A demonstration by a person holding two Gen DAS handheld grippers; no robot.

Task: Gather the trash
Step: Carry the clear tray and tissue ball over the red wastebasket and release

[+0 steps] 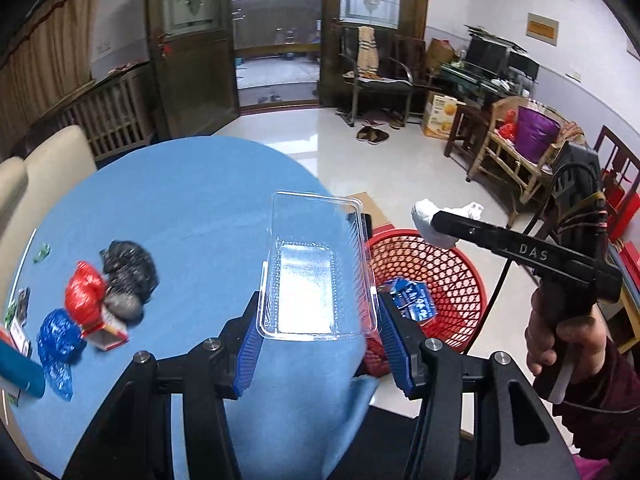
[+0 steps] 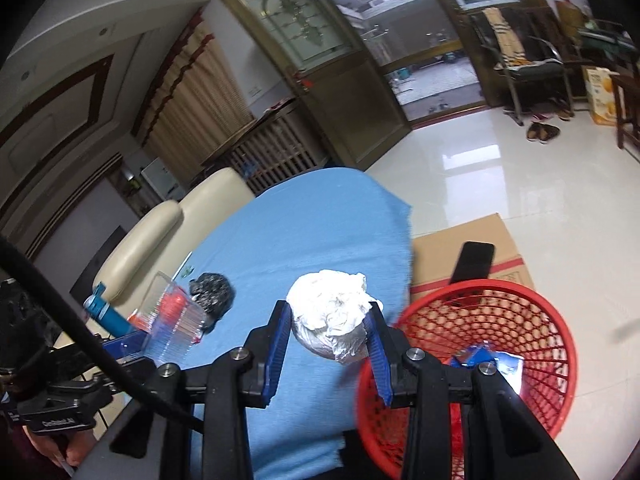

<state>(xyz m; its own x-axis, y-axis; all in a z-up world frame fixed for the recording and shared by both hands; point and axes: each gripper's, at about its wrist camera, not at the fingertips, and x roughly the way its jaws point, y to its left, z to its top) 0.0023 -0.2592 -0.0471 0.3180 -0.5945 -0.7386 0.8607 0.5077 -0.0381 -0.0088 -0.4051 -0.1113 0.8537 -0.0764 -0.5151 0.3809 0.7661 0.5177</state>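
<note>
My left gripper (image 1: 319,304) is shut on a clear plastic clamshell box (image 1: 316,264), held over the right edge of the blue-clothed table (image 1: 180,208). To its right, my right gripper (image 1: 436,220) (image 2: 328,314) is shut on a crumpled white paper-and-foil wad (image 2: 328,300) (image 1: 424,212), beside the rim of a red mesh basket (image 1: 452,248) (image 2: 540,320) on the floor. A blue wrapper (image 1: 412,300) lies inside the basket. On the table's left lie a black crumpled bag (image 1: 128,268) (image 2: 212,286), a red wrapper (image 1: 84,292), a blue wrapper (image 1: 58,336) and a small red-and-white carton (image 1: 108,334).
A cardboard box (image 2: 472,240) with a black phone (image 2: 474,260) on it stands behind the basket. A teal bottle (image 2: 108,314) lies at the table's left edge, with cream chairs (image 2: 160,232) behind. A hand (image 1: 560,336) grips the right tool's handle. Shiny floor stretches toward the door.
</note>
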